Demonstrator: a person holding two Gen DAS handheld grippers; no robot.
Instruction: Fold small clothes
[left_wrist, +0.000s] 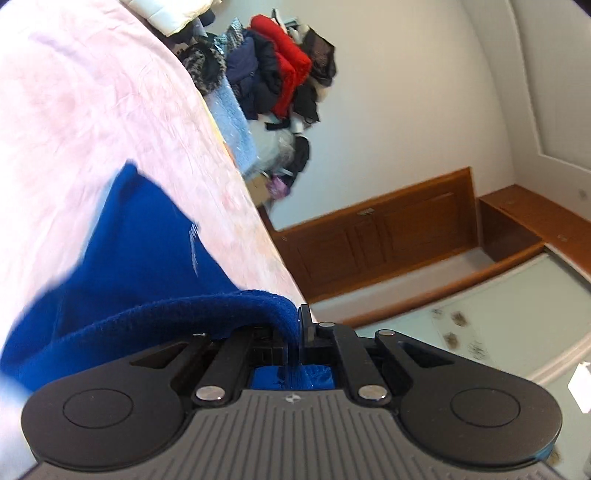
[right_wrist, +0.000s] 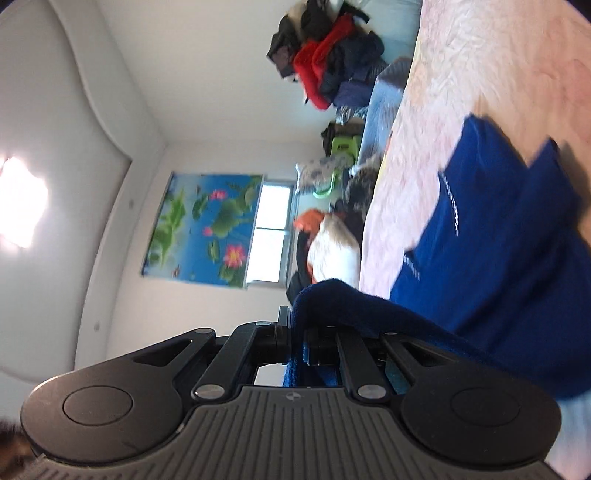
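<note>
Both claws are pinching the same blue garment (left_wrist: 147, 266): the left gripper (left_wrist: 295, 339) has its jaws pressed together on a rolled, ribbed-looking edge of the cloth, and the right gripper (right_wrist: 295, 339) clamps another fold of that edge, with fabric showing between its jaws too. From each claw the cloth drapes away and down onto the pink bedspread (left_wrist: 92, 110), where the rest of the garment lies in loose, overlapping folds near the bed's side edge. Beyond that edge, a pile of clothes (left_wrist: 280, 70) in red, black and navy is stacked against the white wall. Judging from this, the risk is in the thin bite: each claw holds only the edge, so a quick lift or uneven pull could slip the cloth free, or drag the resting part askew and spoil the fold.
</note>
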